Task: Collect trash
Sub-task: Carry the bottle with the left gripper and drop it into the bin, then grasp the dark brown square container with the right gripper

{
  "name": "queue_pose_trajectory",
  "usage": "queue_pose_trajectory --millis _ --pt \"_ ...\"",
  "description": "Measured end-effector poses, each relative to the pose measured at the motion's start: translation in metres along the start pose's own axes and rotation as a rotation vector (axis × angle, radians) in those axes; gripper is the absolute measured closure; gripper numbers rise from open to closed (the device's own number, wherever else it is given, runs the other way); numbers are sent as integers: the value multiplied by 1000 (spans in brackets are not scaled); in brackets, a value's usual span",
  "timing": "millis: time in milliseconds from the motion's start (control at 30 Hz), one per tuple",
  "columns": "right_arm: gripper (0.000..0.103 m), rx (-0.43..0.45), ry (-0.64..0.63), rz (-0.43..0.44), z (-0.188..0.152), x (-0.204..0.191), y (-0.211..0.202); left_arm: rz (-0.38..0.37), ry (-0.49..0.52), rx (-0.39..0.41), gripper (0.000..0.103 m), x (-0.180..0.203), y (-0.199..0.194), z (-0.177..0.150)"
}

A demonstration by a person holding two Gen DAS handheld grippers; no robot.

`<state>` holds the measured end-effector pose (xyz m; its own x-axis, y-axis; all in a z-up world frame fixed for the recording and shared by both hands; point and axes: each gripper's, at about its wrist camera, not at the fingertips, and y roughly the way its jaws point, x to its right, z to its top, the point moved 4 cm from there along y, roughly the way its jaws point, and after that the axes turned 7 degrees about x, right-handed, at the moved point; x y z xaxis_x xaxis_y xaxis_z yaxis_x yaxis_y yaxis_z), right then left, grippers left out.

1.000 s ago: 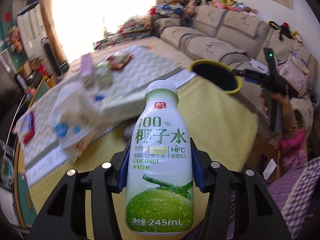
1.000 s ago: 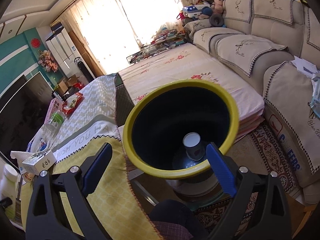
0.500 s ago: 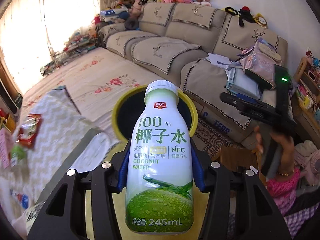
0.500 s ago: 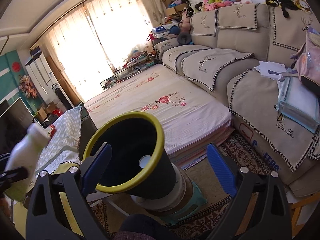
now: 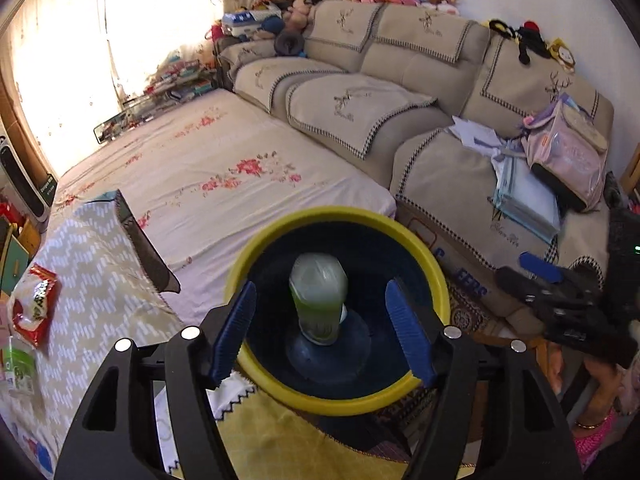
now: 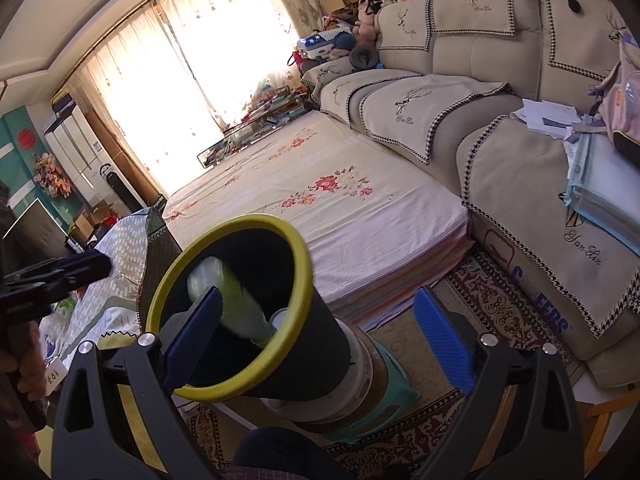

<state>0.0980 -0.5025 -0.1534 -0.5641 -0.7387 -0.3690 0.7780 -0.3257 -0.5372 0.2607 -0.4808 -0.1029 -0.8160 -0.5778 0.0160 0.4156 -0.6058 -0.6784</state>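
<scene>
The white-and-green plastic coconut-water bottle (image 5: 319, 300) that sat pinched between your left fingers a second ago has left them and is now inside the black bin with the yellow rim (image 5: 436, 276). It is blurred there, beyond and between the blue pads, touching neither. Your left gripper (image 5: 320, 332) is over the bin mouth with its jaws opening, the pads spread to either side of the bottle with clear air around it. In your right wrist view the bottle lies tilted inside the bin, partly behind the left blue pad (image 6: 196, 336). Your right gripper (image 6: 316, 340) has its fingers spread wide and holds nothing; the bin is ahead of its left finger, the patterned rug (image 6: 500, 304) past its right.
</scene>
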Motion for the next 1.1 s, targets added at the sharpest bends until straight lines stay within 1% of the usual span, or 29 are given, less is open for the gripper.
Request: queue_pose_trajectory --millis 67,100,133,267,300,333,400,533,700,833,867,967,1100 --pt "12 -13 -27 19 3 -14 7 9 -24 43 31 -9 -28 -2" --pt "12 -22 -47 31 4 -22 12 25 -35 66 26 -14 -42 -3" --pt "12 -34 -69 43 6 -32 16 51 -51 94 22 -20 -60 -7" --pt "12 -89 -169 111 5 -77 33 165 -117 169 19 -50 -118 -26" --pt "12 -101 -196 136 3 -91 35 202 -134 183 16 -59 -132 -32" --pt "12 -112 -219 166 0 -104 36 254 -158 201 16 -69 -150 -42" --pt "12 -139 -263 235 -7 -129 35 328 -210 218 16 -86 -181 -63" --pt "12 -158 -355 328 -25 -177 19 431 -325 224 15 -118 -239 -115" --pt "12 -163 -428 459 -55 -233 -19 557 -397 228 15 -146 -310 -183" --pt "12 -209 -469 600 -86 -287 -47 604 -419 242 15 -160 -352 -229" --pt "12 -215 -479 616 -94 -297 -53 609 -426 249 15 -163 -361 -241" --pt "12 -234 -516 631 -120 -333 -68 625 -447 262 15 -170 -378 -266" --pt "12 -291 -651 670 -168 -370 -84 605 -490 275 15 -178 -390 -298"
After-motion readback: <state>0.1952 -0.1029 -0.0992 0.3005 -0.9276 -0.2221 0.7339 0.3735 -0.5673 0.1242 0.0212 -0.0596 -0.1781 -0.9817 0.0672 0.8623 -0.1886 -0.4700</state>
